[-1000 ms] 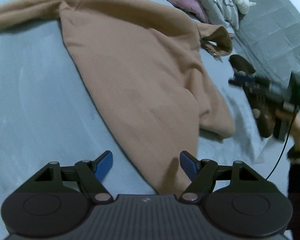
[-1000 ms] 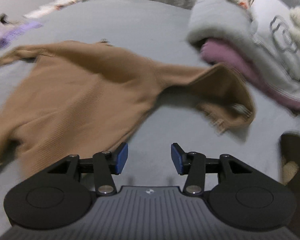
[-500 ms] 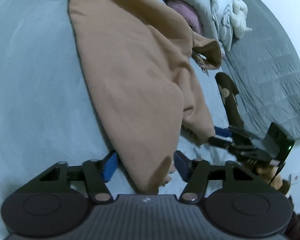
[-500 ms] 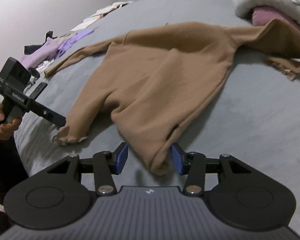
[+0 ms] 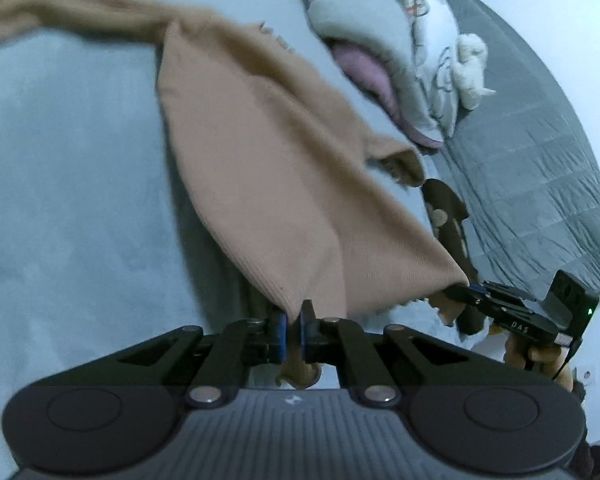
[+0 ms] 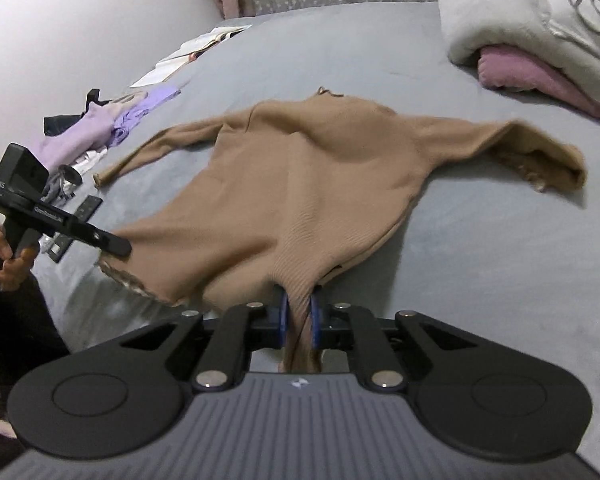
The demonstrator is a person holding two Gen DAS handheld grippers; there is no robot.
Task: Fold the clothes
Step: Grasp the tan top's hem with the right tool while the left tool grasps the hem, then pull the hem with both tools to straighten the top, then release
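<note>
A brown ribbed sweater [image 5: 260, 160] lies spread on the bed, sleeves out to both sides, its hem toward me. My left gripper [image 5: 294, 326] has its jaws closing on one hem corner, with the fabric pinched between the blue pads. My right gripper [image 6: 299, 316] has its jaws closing on the other hem corner of the sweater [image 6: 300, 184], and cloth hangs down behind its pads. Each gripper shows in the other's view: the right gripper [image 5: 466, 296] at the hem's right end, the left gripper [image 6: 116, 246] at its left end. The hem is raised off the sheet.
A grey duvet over pink cloth [image 6: 540, 40] is piled past the right sleeve. Purple clothes [image 6: 112, 124], open papers [image 6: 192, 48] and a dark remote [image 6: 86, 208] lie at the left. A dark patterned garment [image 5: 448, 220] and a grey quilt [image 5: 540, 180] lie at the right.
Both grippers went from open to shut on the sweater's hem corners. Both have risen and drawn back, lifting the hem off the bed.
</note>
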